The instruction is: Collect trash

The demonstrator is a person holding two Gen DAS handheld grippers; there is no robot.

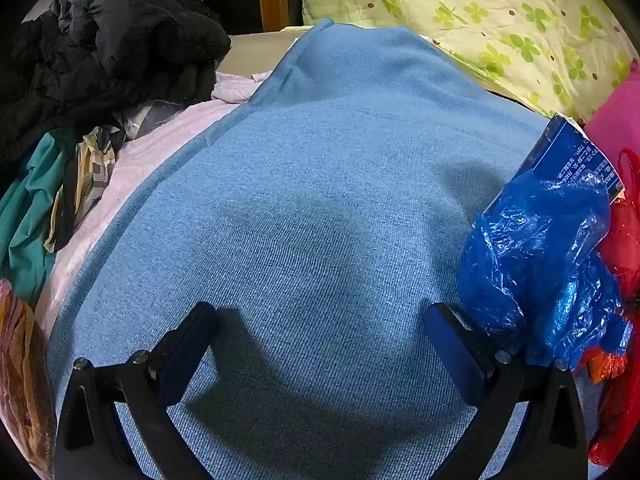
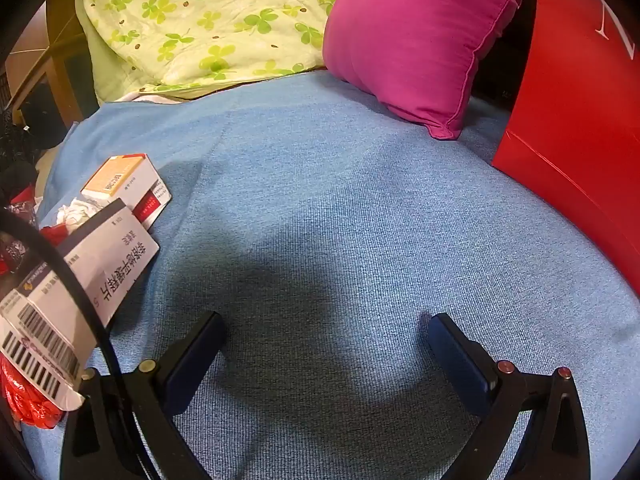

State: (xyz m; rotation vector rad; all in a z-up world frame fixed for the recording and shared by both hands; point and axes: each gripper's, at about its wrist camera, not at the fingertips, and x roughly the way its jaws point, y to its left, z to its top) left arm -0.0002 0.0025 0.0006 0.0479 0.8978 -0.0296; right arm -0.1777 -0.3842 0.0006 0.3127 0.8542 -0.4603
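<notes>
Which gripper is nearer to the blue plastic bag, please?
Left. The left gripper hangs open with one finger right beside the blue bag. The right gripper is open over bare blue cloth; its view shows no bag.

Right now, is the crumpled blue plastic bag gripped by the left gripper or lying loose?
Loose. The crumpled blue plastic bag lies on the blue cloth outside the open left gripper.

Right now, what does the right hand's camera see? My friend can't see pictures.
The right gripper hangs open and empty over a blue blanket. Two medicine boxes and red wrappers lie to the left; a pink pillow and a red paper bag sit behind.
</notes>
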